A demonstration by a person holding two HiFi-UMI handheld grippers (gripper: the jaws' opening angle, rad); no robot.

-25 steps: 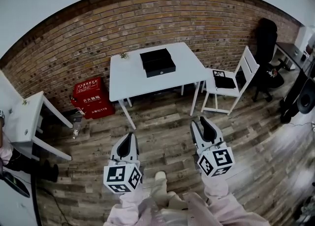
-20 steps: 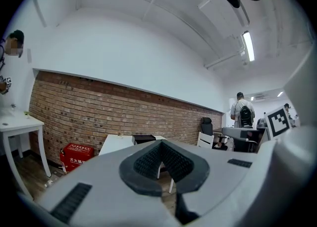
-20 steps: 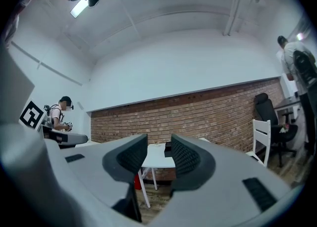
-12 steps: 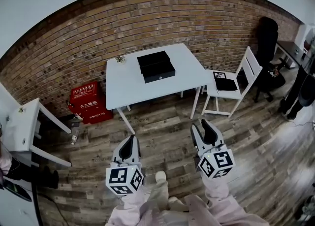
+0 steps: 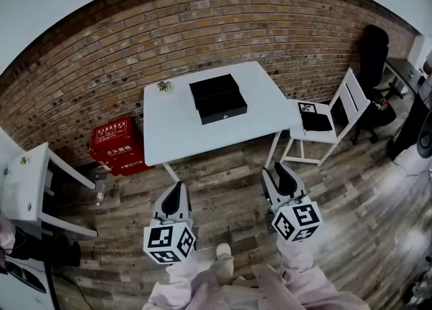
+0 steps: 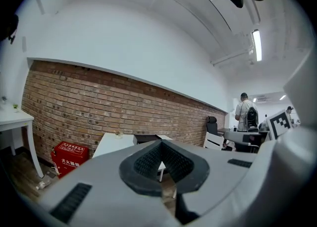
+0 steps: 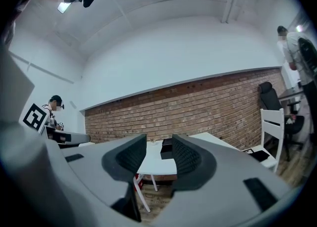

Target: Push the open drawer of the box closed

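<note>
Nearest to me, pale sleeves [image 5: 202, 288] hold the two marker cubes, and both grippers hang over the wooden floor [image 5: 223, 197], pointing toward the white surface [image 5: 172, 133] ahead

The left gripper [image 5: 177, 186] is clenched: in the left gripper view its jaws meet at the tips, with nothing caught between them

The right gripper [image 5: 277, 170] is released. Its jaws have just been opening and now stand wide apart, and in the right gripper view only the far surface and floor show through the gap. Neither gripper touches anything, and both are well apart from the surface

Beyond them, the black box [image 5: 214, 87] sits on the surface, toward its back and slightly right of the middle. Its drawer [image 5: 223, 107] is still pulled out, with the front face toward me and just beside the box's front edge

A small plant [image 5: 163, 86] stands near the back left corner, apart from the box

To the right of the surface is a white chair [image 5: 337, 109] with a dark flat item [image 5: 315, 121] on its seat. To the left, a red case [image 5: 118, 145] sits on the floor against the brick wall [image 5: 202, 25]. A second white table [image 5: 23, 180] is at the far left, and a black office chair [image 5: 373, 45] stands in the far right corner
</note>
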